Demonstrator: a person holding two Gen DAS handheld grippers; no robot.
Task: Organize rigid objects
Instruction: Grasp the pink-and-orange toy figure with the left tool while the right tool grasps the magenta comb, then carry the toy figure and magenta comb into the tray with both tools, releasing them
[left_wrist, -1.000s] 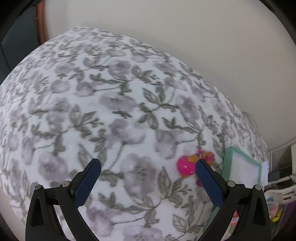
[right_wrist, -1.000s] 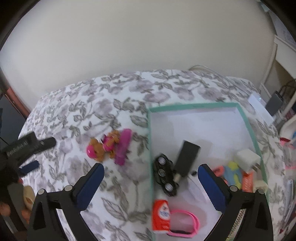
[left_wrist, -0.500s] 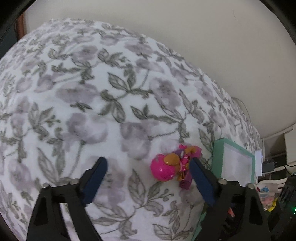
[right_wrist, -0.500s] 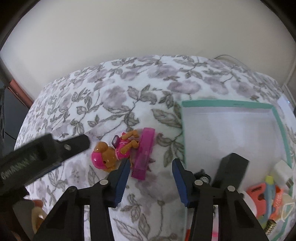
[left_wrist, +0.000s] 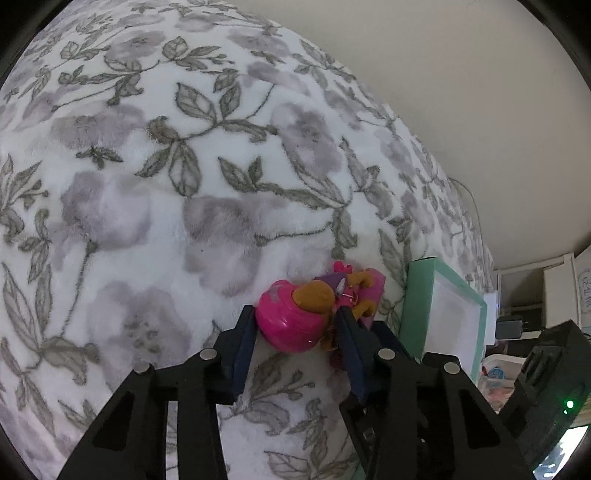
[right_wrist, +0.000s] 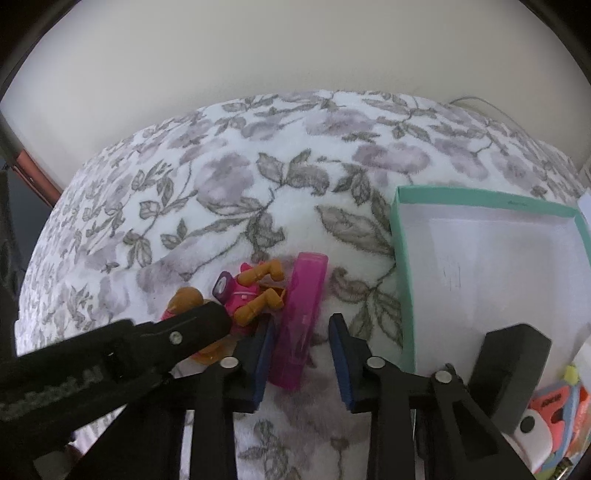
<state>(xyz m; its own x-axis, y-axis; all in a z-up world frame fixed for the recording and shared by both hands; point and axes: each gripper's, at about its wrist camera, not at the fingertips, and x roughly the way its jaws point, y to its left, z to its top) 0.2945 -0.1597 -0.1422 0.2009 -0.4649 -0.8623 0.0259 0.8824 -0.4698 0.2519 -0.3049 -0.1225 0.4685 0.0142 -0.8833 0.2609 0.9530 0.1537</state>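
A toy dog (left_wrist: 295, 321) with a pink helmet and orange limbs lies on the flowered blanket. My left gripper (left_wrist: 295, 312) is down over it. Its jaws are closing and both pads touch the sides of the pink head. In the right wrist view the same toy dog (right_wrist: 255, 291) lies beside a long pink plastic bar (right_wrist: 304, 295). My right gripper (right_wrist: 302, 319) straddles the near end of that bar. Its jaws are closing: the left pad is against the bar and a gap remains on the right side. The left gripper's black finger (right_wrist: 199, 321) covers the dog's head there.
A teal-rimmed box (right_wrist: 402, 277) with a white inside stands just right of the toys. It holds a black block (right_wrist: 509, 369) and small colourful items (right_wrist: 554, 410). The flowered blanket (left_wrist: 147, 184) spreads far to the left. A cream wall rises behind.
Both grippers came down onto the toys and their jaws narrowed from wide apart. The left now clasps the dog's head. The right moved left from over the box to the pink bar.
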